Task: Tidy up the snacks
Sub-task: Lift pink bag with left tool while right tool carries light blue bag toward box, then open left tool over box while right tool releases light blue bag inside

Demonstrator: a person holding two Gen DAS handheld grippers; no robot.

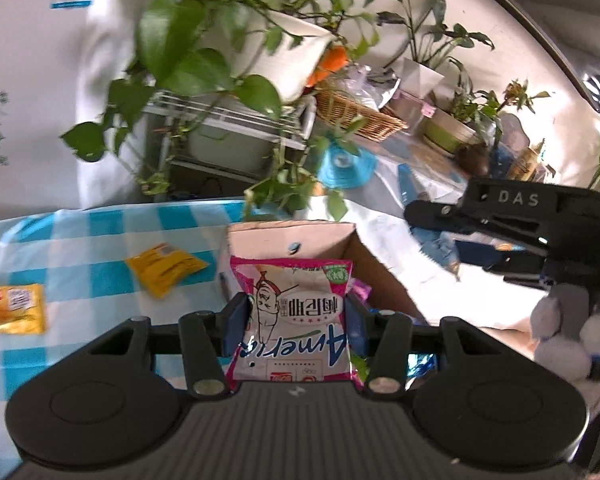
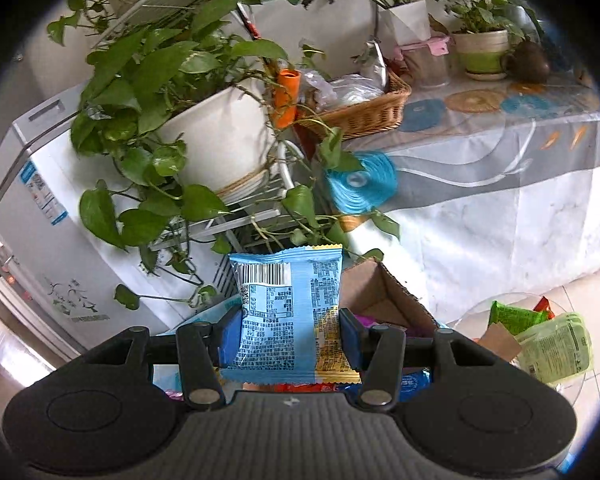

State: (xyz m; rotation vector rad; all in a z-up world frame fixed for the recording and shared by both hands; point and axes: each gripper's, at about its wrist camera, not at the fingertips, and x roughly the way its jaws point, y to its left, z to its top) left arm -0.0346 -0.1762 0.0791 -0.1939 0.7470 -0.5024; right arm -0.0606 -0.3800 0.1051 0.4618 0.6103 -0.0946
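My left gripper (image 1: 296, 320) is shut on a pink and white snack packet (image 1: 294, 304) and holds it upright over the near edge of an open cardboard box (image 1: 364, 256). My right gripper (image 2: 288, 330) is shut on a light blue snack packet (image 2: 284, 312), back side showing, above the same cardboard box (image 2: 384, 292) with several packets inside. The right gripper also shows in the left wrist view (image 1: 512, 224), to the right of the box. Two yellow packets (image 1: 166, 268) (image 1: 14, 308) lie on the blue checked tablecloth (image 1: 80, 248) left of the box.
A big potted vine (image 2: 216, 136) on a white wire rack hangs over the table's far edge. A wicker basket (image 2: 364, 112) and more pots stand on a side table behind. A clear plate (image 2: 540, 336) with green packets sits low on the right.
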